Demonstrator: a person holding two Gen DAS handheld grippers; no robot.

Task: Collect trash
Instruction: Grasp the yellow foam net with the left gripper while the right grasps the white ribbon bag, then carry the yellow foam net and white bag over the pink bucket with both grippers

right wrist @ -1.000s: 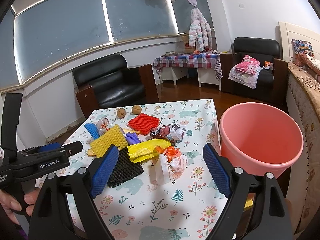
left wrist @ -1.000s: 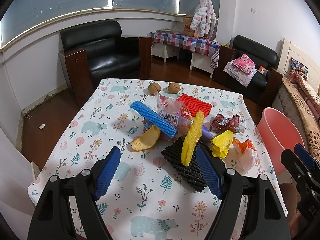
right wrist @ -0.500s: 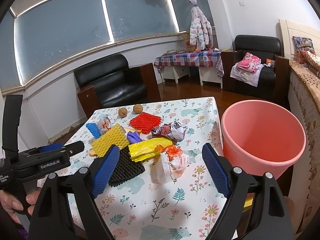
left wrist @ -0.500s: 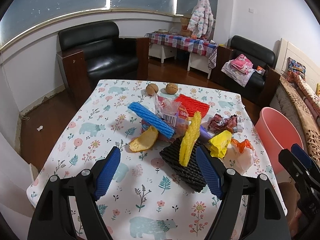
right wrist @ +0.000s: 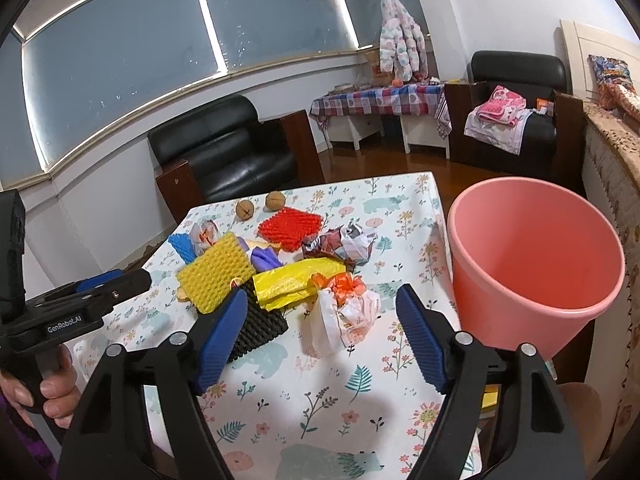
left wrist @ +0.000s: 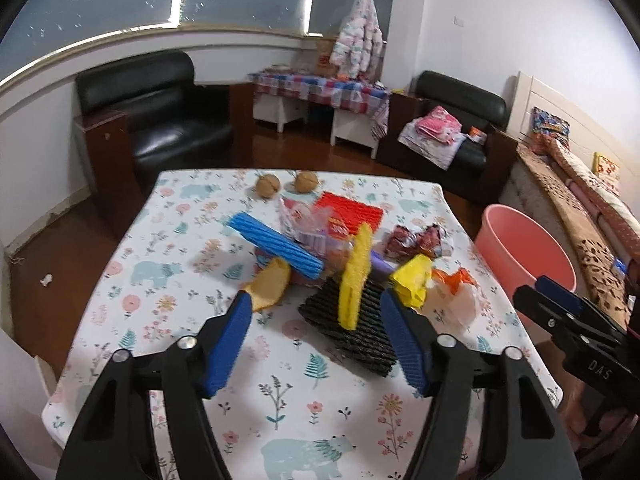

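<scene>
A heap of trash waits on a table spread with a floral cloth, both handheld grippers poised short of it. From the left: the left gripper, its jaws just narrowed a little but standing apart on nothing, faces a black foam net with a yellow foam net propped upright on it; a blue foam net and a piece of peel lie just beyond. Farther right, the right gripper, jaws likewise eased inward yet empty, frames a knotted white bag with orange plastic beside a yellow bag. The pink bin, apparently empty, stands off the table's right edge. A clean pickup likely means lowering over one piece only, pinching the bag at its knot so loose film does not slip, then carrying it clear above the rim.
</scene>
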